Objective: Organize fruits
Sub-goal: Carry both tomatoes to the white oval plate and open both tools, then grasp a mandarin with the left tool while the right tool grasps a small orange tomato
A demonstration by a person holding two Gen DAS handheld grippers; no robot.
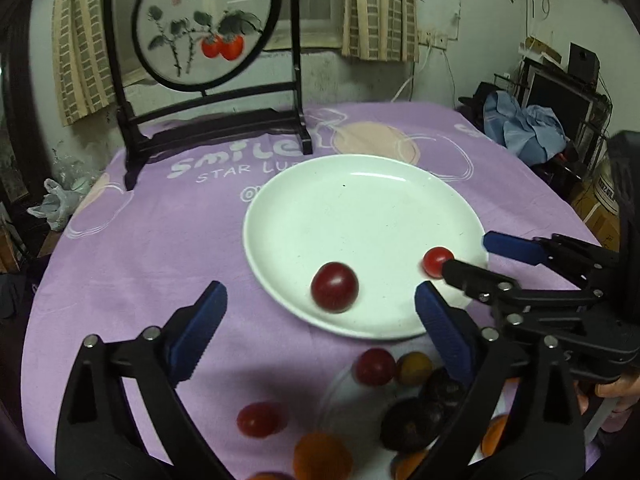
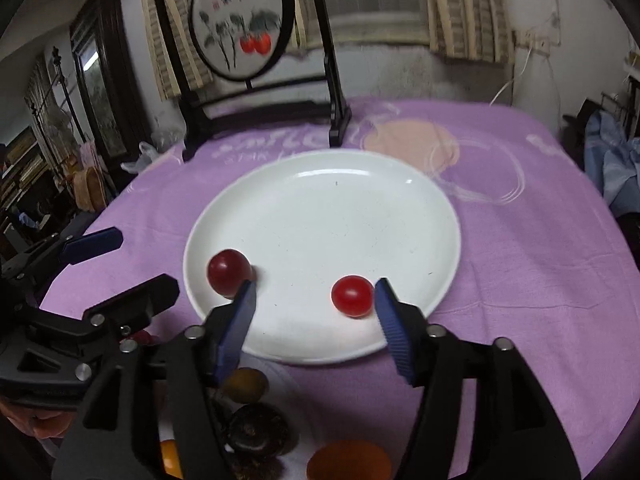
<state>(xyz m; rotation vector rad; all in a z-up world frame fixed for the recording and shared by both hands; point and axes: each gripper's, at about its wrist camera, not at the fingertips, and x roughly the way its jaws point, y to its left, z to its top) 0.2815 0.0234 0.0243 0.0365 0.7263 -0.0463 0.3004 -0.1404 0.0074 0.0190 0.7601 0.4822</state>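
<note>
A white plate (image 1: 360, 208) (image 2: 328, 208) sits mid-table on the purple cloth. Two tomatoes lie loose on its near side: a dark red tomato (image 1: 334, 286) (image 2: 228, 272) and a smaller bright red tomato (image 1: 438, 261) (image 2: 352, 295). My left gripper (image 1: 320, 292) (image 2: 144, 260) is open wide over the plate's near rim, holding nothing. My right gripper (image 2: 316, 286) (image 1: 468, 254) is open too; the bright tomato rests just inside its right finger, not pinched. Nearer me lie more fruits: a red tomato (image 1: 374, 366), a yellow one (image 1: 414, 368) (image 2: 244, 386), dark fruits (image 1: 416, 424) (image 2: 260, 432) and orange ones (image 1: 322, 456) (image 2: 348, 462).
A black framed round screen (image 1: 208, 40) (image 2: 240, 20) stands on the cloth behind the plate. Another red tomato (image 1: 260, 420) lies apart at the near left. A plastic bag (image 1: 60, 200) hangs off the table's left edge; blue cloth (image 1: 524, 128) is piled at the right.
</note>
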